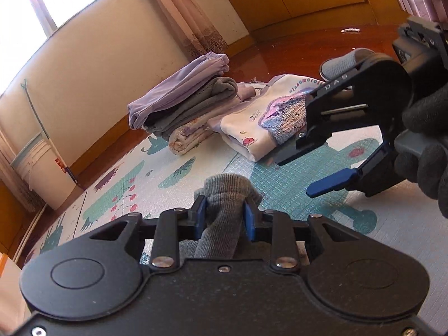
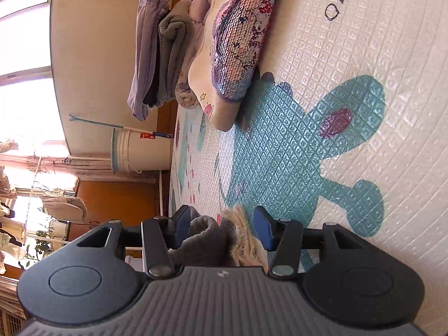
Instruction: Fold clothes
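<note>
Left claw (image 1: 224, 212) is clamped on a bunched grey garment (image 1: 224, 196) held above the play mat (image 1: 280, 184); right claw (image 2: 221, 229) sits w/ jaws apart around grey fabric, not pinching. Risk: right side slips free, so the fold sags and skews.

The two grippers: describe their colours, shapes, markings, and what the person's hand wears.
Both grippers, left and right, have matte black bodies with round discs at each side, silver screws and blue finger pads. The right one carries pale lettering. The hand wears a black knit glove.

Right gripper (image 2: 221, 231) straddles grey garment (image 2: 204, 240) (perhaps gripped).
</note>
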`<state>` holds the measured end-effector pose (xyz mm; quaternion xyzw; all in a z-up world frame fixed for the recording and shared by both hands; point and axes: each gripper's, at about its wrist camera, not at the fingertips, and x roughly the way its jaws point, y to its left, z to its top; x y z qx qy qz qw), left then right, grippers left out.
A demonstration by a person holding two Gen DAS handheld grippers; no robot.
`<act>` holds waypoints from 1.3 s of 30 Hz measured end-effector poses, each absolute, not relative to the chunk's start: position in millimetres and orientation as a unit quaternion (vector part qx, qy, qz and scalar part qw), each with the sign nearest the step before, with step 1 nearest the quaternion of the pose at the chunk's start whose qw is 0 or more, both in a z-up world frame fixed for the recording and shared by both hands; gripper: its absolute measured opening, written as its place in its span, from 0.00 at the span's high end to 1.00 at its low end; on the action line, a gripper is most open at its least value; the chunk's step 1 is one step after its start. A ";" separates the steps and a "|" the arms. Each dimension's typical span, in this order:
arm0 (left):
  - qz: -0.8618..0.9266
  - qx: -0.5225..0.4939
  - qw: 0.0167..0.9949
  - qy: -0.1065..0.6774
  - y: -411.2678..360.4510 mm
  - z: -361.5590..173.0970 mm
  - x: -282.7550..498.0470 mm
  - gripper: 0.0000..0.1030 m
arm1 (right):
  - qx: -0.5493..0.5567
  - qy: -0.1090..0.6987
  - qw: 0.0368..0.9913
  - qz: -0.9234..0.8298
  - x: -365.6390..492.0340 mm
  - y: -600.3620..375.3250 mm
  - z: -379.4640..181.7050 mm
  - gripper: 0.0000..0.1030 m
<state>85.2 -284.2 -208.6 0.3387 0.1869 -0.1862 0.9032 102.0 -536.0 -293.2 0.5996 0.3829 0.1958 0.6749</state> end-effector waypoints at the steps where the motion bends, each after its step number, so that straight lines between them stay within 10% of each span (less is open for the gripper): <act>1: -0.199 0.369 0.889 0.186 -289.8 -219.1 80.2 0.73 | 0.596 0.388 0.674 0.201 103.4 -535.4 -292.5 0.49; 5: -0.286 0.404 0.851 0.174 -287.7 -235.7 55.7 0.40 | 0.577 0.411 0.668 0.226 106.5 -530.1 -285.2 0.38; 15: -0.252 0.209 0.914 0.240 -194.4 -175.4 80.6 0.40 | 0.418 0.445 0.756 0.236 118.1 -486.0 -230.5 0.38; 23: -0.301 -0.004 0.871 0.389 -200.2 -158.3 188.3 0.41 | 0.558 0.430 0.688 0.174 117.1 -513.7 -276.0 0.60; 39: -0.248 0.117 0.831 0.485 -256.8 -201.7 201.8 0.78 | 0.557 0.439 0.679 0.189 121.2 -506.1 -286.4 0.83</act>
